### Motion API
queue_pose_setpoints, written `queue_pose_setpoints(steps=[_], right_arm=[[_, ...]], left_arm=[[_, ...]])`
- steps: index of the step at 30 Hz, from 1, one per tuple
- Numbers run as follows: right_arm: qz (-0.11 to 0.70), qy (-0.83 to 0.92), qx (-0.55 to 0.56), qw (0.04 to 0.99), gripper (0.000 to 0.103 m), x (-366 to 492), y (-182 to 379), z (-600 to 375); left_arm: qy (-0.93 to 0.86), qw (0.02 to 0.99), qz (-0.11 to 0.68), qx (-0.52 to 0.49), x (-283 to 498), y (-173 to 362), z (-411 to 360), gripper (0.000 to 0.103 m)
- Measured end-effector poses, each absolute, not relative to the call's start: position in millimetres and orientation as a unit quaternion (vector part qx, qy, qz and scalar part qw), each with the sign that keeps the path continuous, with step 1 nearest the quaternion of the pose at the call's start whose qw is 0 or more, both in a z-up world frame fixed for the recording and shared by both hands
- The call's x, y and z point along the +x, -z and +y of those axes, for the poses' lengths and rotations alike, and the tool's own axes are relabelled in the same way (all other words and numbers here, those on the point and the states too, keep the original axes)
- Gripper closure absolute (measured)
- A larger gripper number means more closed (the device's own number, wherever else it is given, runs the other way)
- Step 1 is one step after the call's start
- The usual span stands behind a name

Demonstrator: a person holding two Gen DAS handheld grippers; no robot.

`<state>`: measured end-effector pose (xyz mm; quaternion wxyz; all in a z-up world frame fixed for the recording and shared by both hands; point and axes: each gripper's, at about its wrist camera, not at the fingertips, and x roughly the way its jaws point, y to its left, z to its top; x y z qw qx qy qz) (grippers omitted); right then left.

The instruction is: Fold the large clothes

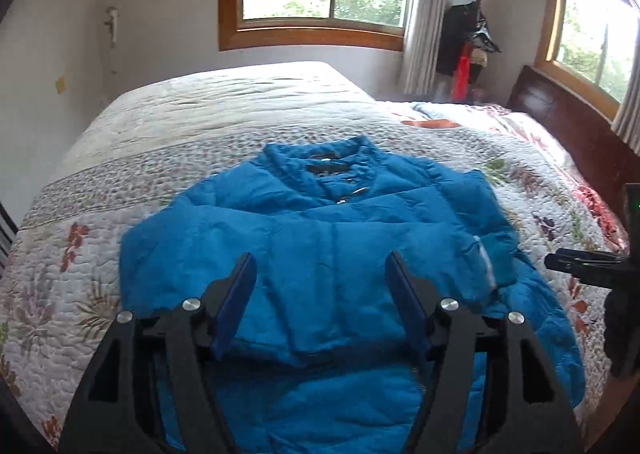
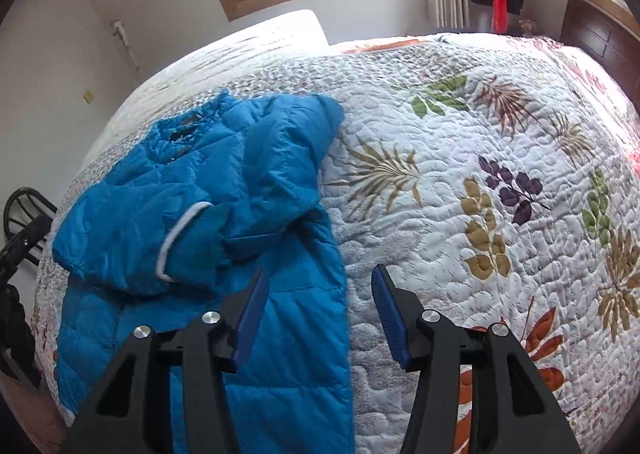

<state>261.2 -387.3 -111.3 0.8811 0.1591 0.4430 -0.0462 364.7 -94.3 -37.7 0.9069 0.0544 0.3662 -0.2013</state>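
Jacket (image 1: 320, 254) lying mid-frame on the bed (image 1: 200, 122), sleeves folded in.
You are hovering both grippers, left (image 1: 322, 266) and right (image 2: 320, 280), fingers wide and holding nothing; it looks puffy, light, slippery, so pinch the hem corners.

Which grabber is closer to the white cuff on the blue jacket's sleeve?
Right, probably. The right gripper hangs open at the jacket's side edge, below the white cuff. The left gripper hovers open over the jacket's middle, the cuff off to its right.
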Motion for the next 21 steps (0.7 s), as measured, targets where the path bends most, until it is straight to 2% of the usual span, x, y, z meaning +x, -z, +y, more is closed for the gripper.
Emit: queue_pose_setpoints(steps=[2, 3, 8, 12, 14, 15, 17, 18, 19, 21], right_arm=[[0.443, 0.007, 0.171, 0.88, 0.037, 272, 103, -375], [0.442, -0.017, 0.181, 0.879, 0.028, 278, 100, -370], [0.465, -0.04, 0.14, 0.873, 0.024, 320, 90, -336], [0.521, -0.009, 0.134, 0.843, 0.024, 351, 118, -327], [0.529, -0.024, 0.138, 0.837, 0.033, 358, 130, -323], [0.526, -0.023, 0.134, 0.84, 0.042, 359, 133, -320], [0.513, -0.029, 0.13, 0.848, 0.066, 356, 130, -317], [0.503, -0.029, 0.132, 0.853, 0.083, 353, 125, -319], [0.494, -0.029, 0.135, 0.859, 0.091, 350, 118, -322], [0.469, -0.041, 0.149, 0.87, 0.093, 343, 102, -331]], left_arm=[[0.187, 0.907, 0.374, 0.05, 371, 36, -83, 0.037], [0.175, 0.909, 0.376, 0.051, 373, 37, -77, 0.037], [0.151, 0.91, 0.384, 0.052, 386, 46, -60, 0.037], [0.143, 0.908, 0.392, 0.045, 395, 56, -54, 0.036], [0.136, 0.905, 0.401, 0.039, 403, 65, -50, 0.036], [0.134, 0.904, 0.405, 0.038, 406, 69, -48, 0.036], [0.128, 0.903, 0.409, 0.036, 411, 76, -45, 0.036], [0.127, 0.903, 0.409, 0.034, 412, 77, -44, 0.036], [0.127, 0.903, 0.408, 0.033, 413, 77, -43, 0.036], [0.127, 0.905, 0.405, 0.03, 411, 74, -41, 0.036]])
